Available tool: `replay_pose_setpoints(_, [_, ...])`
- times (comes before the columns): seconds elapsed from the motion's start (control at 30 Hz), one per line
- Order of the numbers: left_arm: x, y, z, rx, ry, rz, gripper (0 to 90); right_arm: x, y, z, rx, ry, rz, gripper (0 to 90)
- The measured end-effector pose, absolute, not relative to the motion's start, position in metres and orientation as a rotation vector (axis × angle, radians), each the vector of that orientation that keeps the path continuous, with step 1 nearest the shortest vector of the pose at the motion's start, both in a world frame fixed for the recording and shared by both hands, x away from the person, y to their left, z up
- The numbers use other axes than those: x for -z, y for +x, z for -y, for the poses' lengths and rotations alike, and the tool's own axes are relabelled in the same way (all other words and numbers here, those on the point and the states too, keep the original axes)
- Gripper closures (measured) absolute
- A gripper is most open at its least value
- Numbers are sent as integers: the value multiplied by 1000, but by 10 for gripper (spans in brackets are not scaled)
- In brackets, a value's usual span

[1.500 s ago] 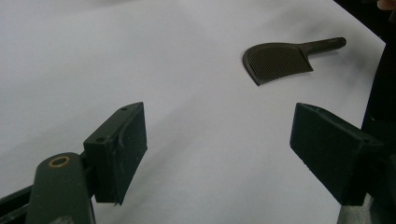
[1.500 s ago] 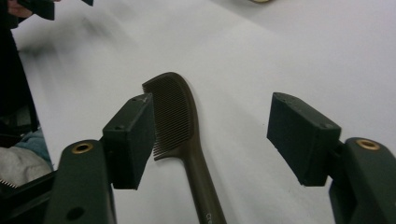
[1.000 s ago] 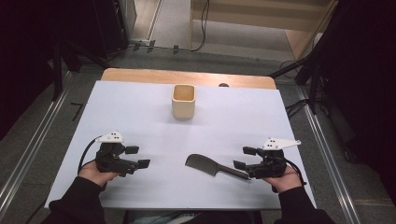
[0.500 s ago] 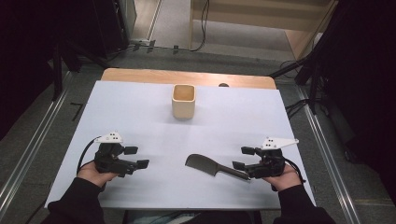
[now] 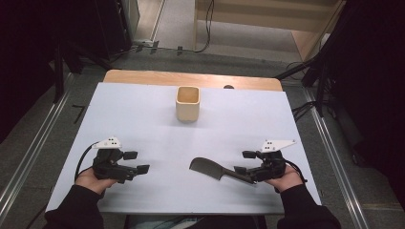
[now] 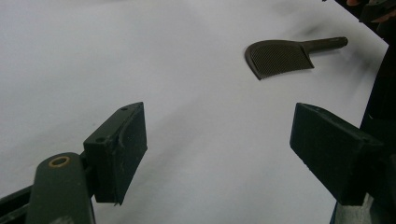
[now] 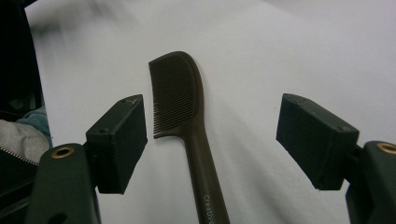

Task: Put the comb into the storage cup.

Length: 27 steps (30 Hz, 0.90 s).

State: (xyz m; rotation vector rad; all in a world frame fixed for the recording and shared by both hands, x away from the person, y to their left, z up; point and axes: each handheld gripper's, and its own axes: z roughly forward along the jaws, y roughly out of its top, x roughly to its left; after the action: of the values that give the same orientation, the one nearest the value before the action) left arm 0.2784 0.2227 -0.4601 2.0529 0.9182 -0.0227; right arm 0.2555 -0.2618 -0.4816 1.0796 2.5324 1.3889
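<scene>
A dark comb (image 5: 207, 168) lies flat on the white table (image 5: 143, 109), teeth end to the left and handle to the right. My right gripper (image 5: 243, 162) stands open at the front right. The comb's (image 7: 180, 93) handle runs between its jaws, and neither pad (image 7: 119, 142) touches it. My left gripper (image 5: 137, 161) stands open at the front left with nothing between its pads (image 6: 119, 149). In the left gripper view the comb (image 6: 280, 57) lies well ahead of them.
A cream square cup (image 5: 187, 103) stands upright at the back middle of the table. A wooden strip (image 5: 191, 78) borders the far edge. Dark floor and metal rails (image 5: 28, 157) run along both sides.
My right gripper has edged slightly left along the comb's handle. The comb, the cup and the left gripper have kept their places.
</scene>
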Motion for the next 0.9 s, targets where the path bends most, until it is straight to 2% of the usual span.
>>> replay_pose_setpoints(0.9, [457,288,-216,25,2036,-896,193,501,252,263,-1261,1094,-2595,254])
